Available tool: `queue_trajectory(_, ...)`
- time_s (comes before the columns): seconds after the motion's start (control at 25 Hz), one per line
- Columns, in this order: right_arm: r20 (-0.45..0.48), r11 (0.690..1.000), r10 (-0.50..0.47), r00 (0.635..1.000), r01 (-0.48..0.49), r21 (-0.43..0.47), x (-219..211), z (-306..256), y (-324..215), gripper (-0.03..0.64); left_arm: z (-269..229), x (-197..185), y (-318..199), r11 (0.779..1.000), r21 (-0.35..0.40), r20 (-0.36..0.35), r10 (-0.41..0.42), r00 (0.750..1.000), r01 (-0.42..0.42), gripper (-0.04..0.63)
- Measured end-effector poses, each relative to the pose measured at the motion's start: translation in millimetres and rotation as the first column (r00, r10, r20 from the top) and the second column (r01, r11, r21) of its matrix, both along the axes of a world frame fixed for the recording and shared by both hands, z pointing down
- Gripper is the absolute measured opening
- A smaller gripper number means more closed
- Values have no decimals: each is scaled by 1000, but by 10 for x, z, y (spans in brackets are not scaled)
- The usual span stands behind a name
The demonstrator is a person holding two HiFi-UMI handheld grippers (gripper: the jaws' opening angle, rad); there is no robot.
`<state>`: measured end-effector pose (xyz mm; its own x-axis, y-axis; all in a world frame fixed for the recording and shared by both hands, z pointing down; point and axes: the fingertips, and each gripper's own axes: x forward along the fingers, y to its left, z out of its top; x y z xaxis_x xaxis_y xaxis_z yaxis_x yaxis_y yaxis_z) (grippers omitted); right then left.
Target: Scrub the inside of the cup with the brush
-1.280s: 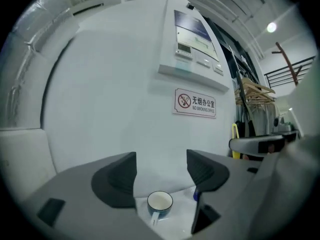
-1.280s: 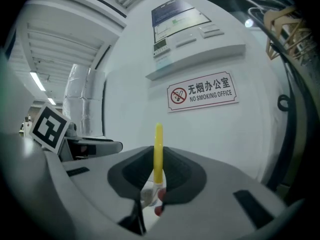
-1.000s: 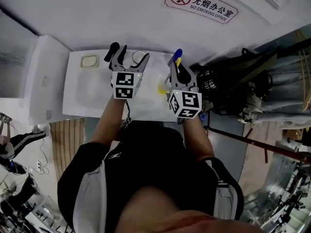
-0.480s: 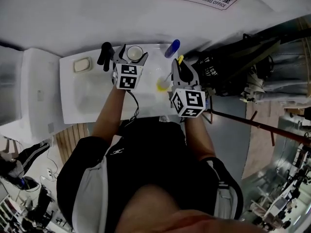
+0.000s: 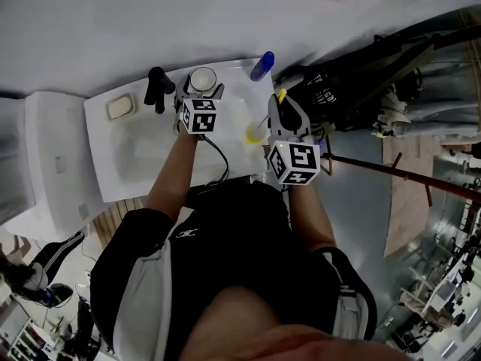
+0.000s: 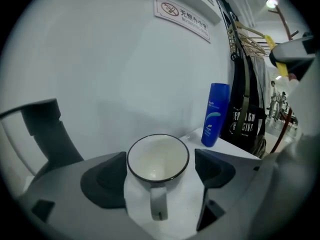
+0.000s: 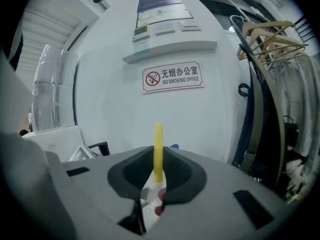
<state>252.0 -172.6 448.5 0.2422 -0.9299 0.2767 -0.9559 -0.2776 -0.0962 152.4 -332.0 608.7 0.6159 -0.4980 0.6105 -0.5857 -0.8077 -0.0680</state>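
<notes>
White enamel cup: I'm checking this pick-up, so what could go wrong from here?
The left tongs, just opened wider, straddle the white black-rimmed enamel cup without gripping; an off-centre close could tip it. The blue plastic bottle nearby might get knocked. The right tongs pinch the yellow brush handle, which may twist.

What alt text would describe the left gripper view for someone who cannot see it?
A white cup with a dark rim stands upright between the open jaws of the left gripper, which have just been opening and do not touch it; its handle faces the camera. Behind, a blue bottle stands by a wall bearing a no-smoking sign.
</notes>
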Motion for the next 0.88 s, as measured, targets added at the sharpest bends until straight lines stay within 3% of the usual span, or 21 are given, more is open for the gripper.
queue_trajectory(0.12, 0, 1000, 11, 1000, -11, -10, -20, 26, 33, 57, 126, -24, -30, 1000, 8, 23, -20, 1000, 20, 407)
queue_trajectory(0.28, -10, 999, 34, 999, -34, -23, -12, 50, 79, 57, 181, -19, -118, 998, 19, -24, -55, 998, 56, 408)
queue_trajectory(0.56, -25, 998, 55, 998, -56, -38, 32, 54, 137, 57, 338, 109, -177, 1000, -16, -84, -22, 996, 21, 407)
queue_trajectory(0.88, -41, 997, 52, 998, -54, -46, 22, 24, 133, 57, 313, 100, -137, 997, -37, -71, 66, 995, -69, 405)
